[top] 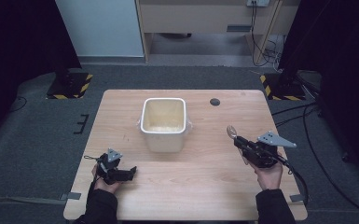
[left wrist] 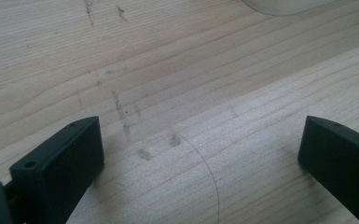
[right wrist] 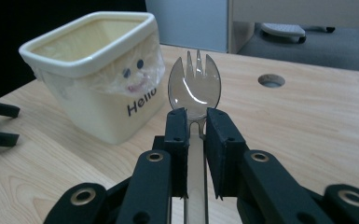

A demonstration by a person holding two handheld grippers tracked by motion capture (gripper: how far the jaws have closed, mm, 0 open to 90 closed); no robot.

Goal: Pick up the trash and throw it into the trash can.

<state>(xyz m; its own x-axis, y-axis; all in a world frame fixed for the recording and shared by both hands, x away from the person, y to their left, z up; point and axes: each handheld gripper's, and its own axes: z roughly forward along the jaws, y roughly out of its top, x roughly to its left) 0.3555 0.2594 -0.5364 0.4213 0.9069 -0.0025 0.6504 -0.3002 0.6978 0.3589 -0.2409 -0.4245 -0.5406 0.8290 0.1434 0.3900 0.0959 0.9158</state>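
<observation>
Right gripper (right wrist: 196,122): jaws pressed nearly together on the neck of a clear plastic spork (right wrist: 195,88); in the high view the gripper (top: 240,141) sits at the table's right side, lifted clear of the wood.

Spork: its tined bowl stands up just beyond the right fingertips, the handle running back down the gap between the jaws. From above its bowl (top: 231,131) juts out ahead of the jaws toward the tub.

Left gripper (top: 129,173): jaws spread wide with nothing between them; its own view looks down on bare wood between the two black fingers (left wrist: 58,161).

Cream tub (right wrist: 100,70): a square, open-topped container with a printed face and the word "Hello", ahead of the right jaws and off to their left, well apart from the spork. In the high view it (top: 164,123) stands mid-table, beyond and between both grippers; a sliver of its base (left wrist: 284,5) lies far ahead of the left jaws.

Tub contents: the inside looks pale and mostly bare from above; I cannot tell whether anything lies at the bottom.

Table (top: 205,186): light wood, with a round cable hole (right wrist: 271,80) ahead and to the right of the right jaws.

Step in hand: as I judge it, the spork has been gripped and is being carried, with placing it in the tub as the likely aim.

Next move calls for: swinging the right gripper across until the spork is above the tub's mouth, tipping it to clear the rim, then easing the jaws apart. The left gripper may have to steady the tub.
</observation>
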